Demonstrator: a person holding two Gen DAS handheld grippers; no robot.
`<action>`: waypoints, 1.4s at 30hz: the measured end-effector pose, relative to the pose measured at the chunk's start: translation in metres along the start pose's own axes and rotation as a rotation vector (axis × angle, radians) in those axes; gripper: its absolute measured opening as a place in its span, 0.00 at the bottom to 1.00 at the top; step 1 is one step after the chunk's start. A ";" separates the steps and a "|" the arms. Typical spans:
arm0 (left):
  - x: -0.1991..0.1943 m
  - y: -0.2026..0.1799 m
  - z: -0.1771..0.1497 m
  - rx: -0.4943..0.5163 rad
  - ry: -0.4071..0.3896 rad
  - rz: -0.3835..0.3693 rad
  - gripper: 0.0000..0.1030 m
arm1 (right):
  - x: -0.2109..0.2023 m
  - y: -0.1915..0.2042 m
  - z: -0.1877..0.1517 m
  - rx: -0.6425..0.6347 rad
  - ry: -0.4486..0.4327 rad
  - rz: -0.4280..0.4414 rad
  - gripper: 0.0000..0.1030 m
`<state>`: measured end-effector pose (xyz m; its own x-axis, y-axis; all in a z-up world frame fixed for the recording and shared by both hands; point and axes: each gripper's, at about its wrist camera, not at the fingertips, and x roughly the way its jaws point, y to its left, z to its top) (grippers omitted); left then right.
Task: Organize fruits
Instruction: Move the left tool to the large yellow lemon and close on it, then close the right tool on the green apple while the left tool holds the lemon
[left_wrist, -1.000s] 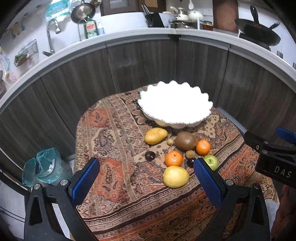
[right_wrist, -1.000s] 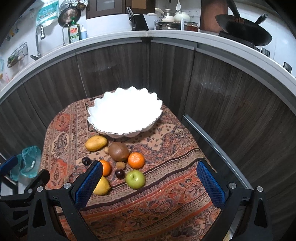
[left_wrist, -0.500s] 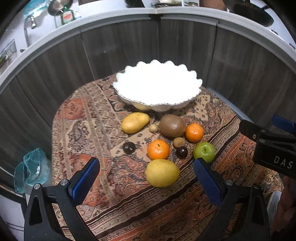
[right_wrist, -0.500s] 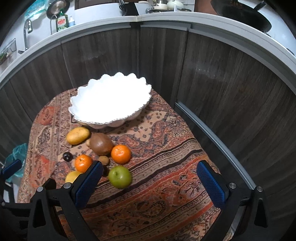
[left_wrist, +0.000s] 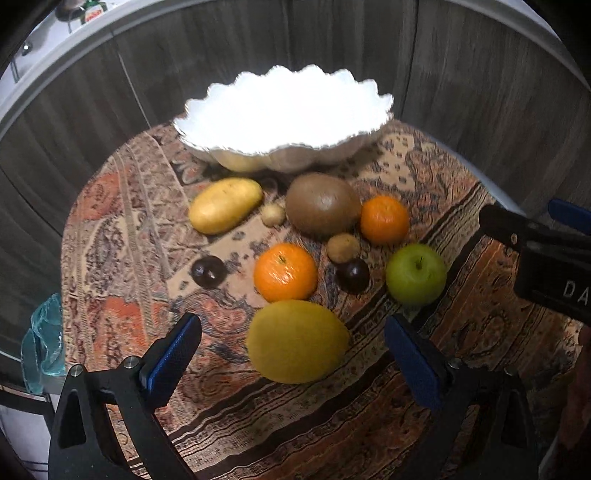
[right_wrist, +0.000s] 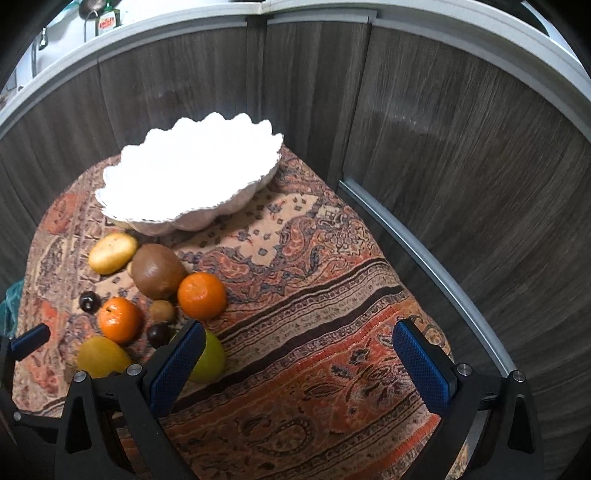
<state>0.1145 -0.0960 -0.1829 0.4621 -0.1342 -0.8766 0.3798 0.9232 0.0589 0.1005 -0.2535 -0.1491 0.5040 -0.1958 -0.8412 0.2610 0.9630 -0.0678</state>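
Observation:
A white scalloped bowl stands at the far side of a patterned cloth; it also shows in the right wrist view. In front of it lie a yellow mango, a brown kiwi, two oranges, a green apple, two dark plums and a large yellow fruit. My left gripper is open, its jaws on either side of the large yellow fruit, above it. My right gripper is open and empty, its left finger over the green apple.
Dark wood cabinet fronts curve behind and right of the table. A teal plastic bag sits on the floor at the left. Two small tan fruits lie among the others. The right gripper's body stands at the right edge.
Both grippers have moved forward and down toward the fruits. The large yellow fruit now lies between my left jaws. Both stay open.

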 end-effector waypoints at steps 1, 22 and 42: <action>0.003 -0.001 -0.001 0.002 0.006 -0.001 0.96 | 0.003 0.000 -0.001 0.000 0.006 0.001 0.99; 0.034 -0.003 -0.007 0.041 0.051 -0.001 0.66 | 0.012 0.016 -0.006 -0.062 0.024 -0.020 0.99; -0.001 0.047 -0.014 -0.085 -0.028 0.041 0.65 | 0.008 0.051 -0.004 -0.144 0.030 0.035 0.99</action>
<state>0.1205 -0.0471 -0.1859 0.4989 -0.1048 -0.8603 0.2909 0.9553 0.0524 0.1147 -0.2049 -0.1612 0.4851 -0.1577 -0.8601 0.1215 0.9862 -0.1123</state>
